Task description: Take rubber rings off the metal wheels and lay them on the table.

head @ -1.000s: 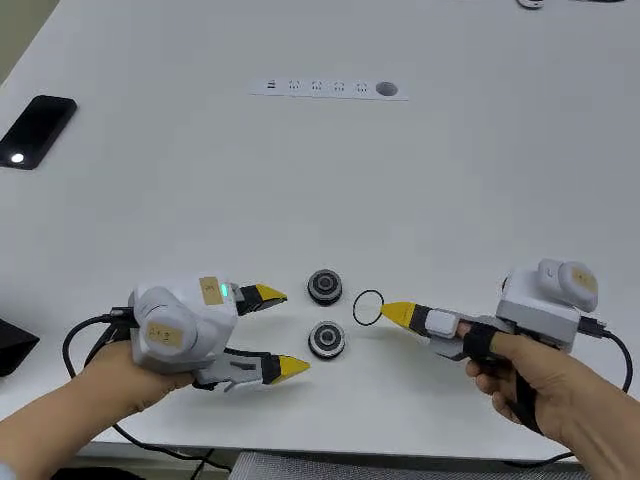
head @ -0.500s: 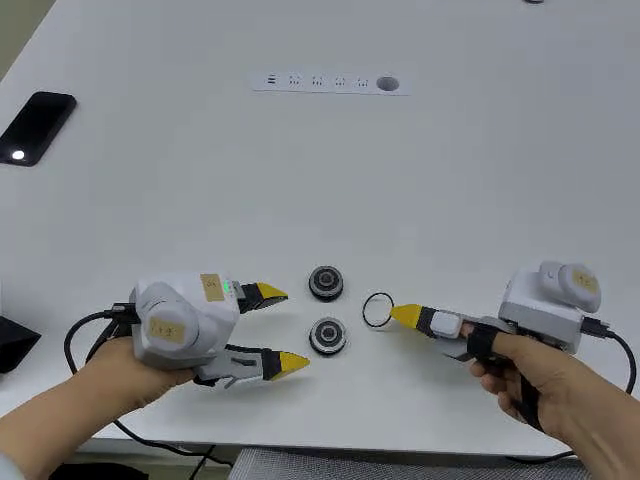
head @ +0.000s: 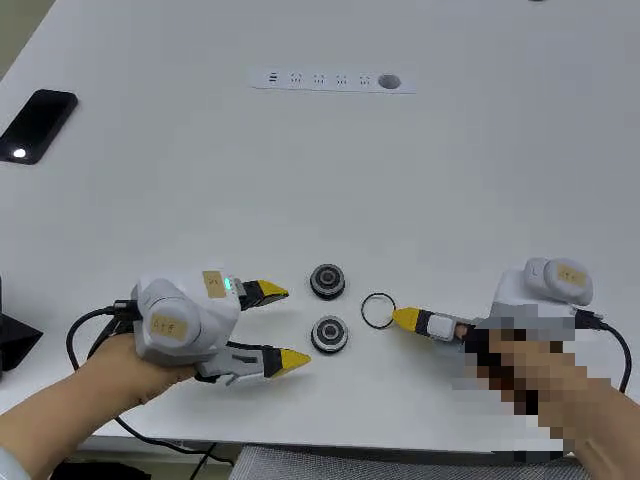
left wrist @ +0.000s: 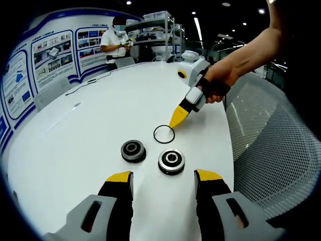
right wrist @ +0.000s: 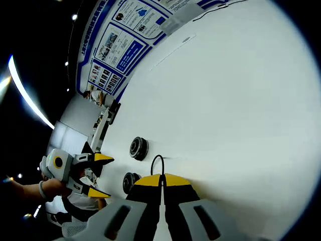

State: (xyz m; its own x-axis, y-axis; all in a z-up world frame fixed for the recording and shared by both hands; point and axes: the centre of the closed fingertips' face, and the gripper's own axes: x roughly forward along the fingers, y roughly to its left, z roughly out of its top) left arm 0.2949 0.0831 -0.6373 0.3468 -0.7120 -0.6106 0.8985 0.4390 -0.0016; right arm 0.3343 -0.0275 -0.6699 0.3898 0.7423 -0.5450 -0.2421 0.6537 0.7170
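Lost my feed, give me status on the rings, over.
Left gripper open, beside two metal wheels. Right gripper shut on rubber ring, flat on table. Nothing obstructing.

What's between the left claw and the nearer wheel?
Nothing: bare table separates the left claw from the nearer wheel, as the head view shows.

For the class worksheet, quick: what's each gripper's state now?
Left gripper: open, holding nothing.
Right gripper: shut on the rubber ring's edge.
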